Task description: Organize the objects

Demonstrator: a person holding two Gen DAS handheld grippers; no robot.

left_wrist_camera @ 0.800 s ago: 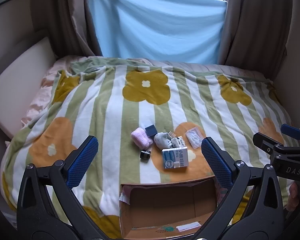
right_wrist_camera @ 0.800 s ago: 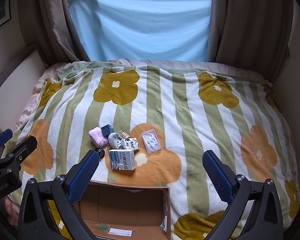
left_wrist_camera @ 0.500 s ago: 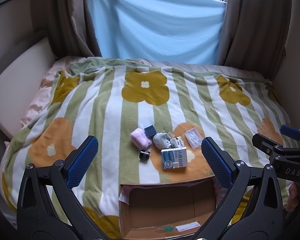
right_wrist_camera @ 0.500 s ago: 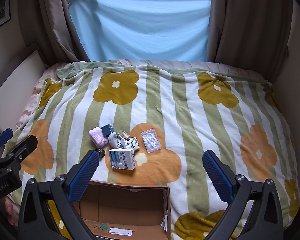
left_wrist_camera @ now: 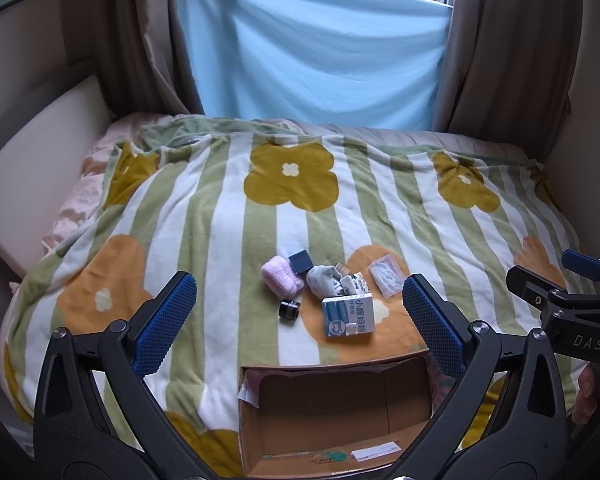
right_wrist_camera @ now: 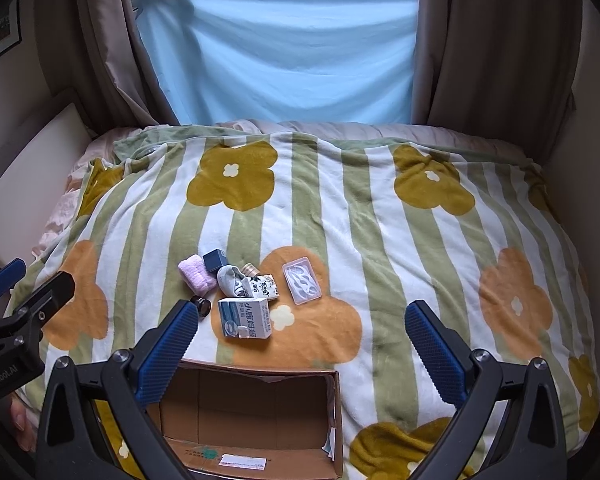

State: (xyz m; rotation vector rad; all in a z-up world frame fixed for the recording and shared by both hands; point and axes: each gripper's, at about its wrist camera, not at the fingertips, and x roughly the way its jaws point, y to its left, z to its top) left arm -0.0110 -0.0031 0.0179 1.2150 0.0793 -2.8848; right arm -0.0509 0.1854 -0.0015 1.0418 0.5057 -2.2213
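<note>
A small pile lies on the flowered blanket (left_wrist_camera: 228,240): a pink cloth roll (left_wrist_camera: 281,280), a dark blue box (left_wrist_camera: 300,261), grey socks (left_wrist_camera: 324,280), a printed pouch (left_wrist_camera: 354,284), a clear plastic case (left_wrist_camera: 386,275), a black cylinder (left_wrist_camera: 289,310) and a blue-white carton (left_wrist_camera: 348,316). An open cardboard box (left_wrist_camera: 332,408) sits in front of them. My left gripper (left_wrist_camera: 298,322) hangs open above the box's near side, nothing between its fingers. In the right wrist view the carton (right_wrist_camera: 245,317) and cardboard box (right_wrist_camera: 252,412) show too, and my right gripper (right_wrist_camera: 302,344) is open and empty.
The bed is bounded by a cream headboard panel (left_wrist_camera: 32,184) at left, brown curtains (left_wrist_camera: 508,48) and a light blue sheet (left_wrist_camera: 316,48) over the window at the back. The other gripper (left_wrist_camera: 568,312) shows at the right edge, a hand's fingers under it.
Both views shift only slightly; the objects and the box lie where they were, and both grippers stay wide open.
</note>
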